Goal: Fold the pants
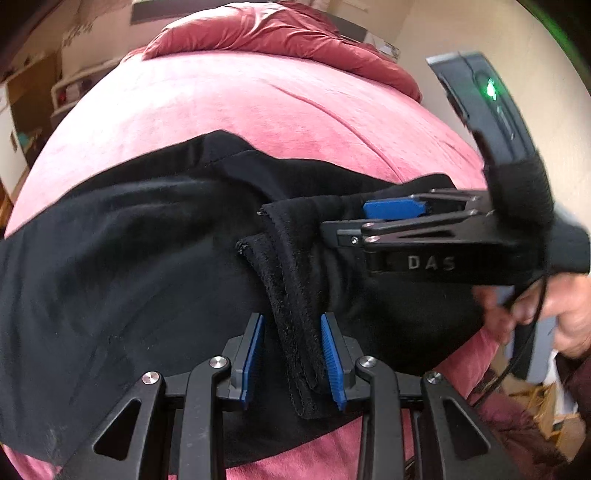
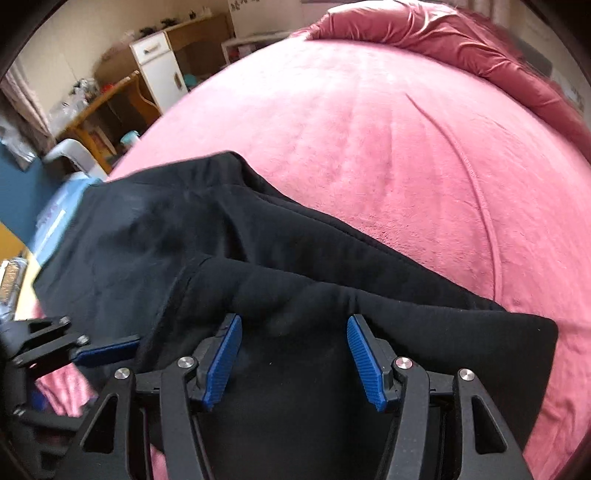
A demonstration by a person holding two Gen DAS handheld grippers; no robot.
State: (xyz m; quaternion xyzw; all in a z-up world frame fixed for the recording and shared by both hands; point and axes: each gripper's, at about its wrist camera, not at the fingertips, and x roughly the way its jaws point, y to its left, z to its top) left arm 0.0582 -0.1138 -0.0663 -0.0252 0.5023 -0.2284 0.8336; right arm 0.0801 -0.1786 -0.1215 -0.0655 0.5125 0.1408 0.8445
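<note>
Black pants (image 1: 129, 236) lie across the near part of a pink bed cover (image 1: 229, 99), with a rumpled red quilt (image 1: 280, 33) at the far end. We hold the left gripper (image 1: 293, 360) low over the fuzzy hem edges (image 1: 291, 295), which run up between its blue pads (image 1: 330, 358); the jaws stand narrow but apart, with a gap at the left pad, so we read them as released, the cloth merely between them. In the right-wrist view, our right gripper (image 2: 295, 362) hangs over a raised ridge (image 2: 295, 295) of the fabric, jaws wide and empty, touching nothing we can see.

We judge the step in hand to be taking hold of the hem end for the fold. To do it well, we would gather both hem layers squarely between the pads before closing, not just the top one. Both grips should sit at matching points along the edge, so the cloth lifts evenly. We would carry it low and flat, since loose fleece sags and the fold could land crooked.
</note>
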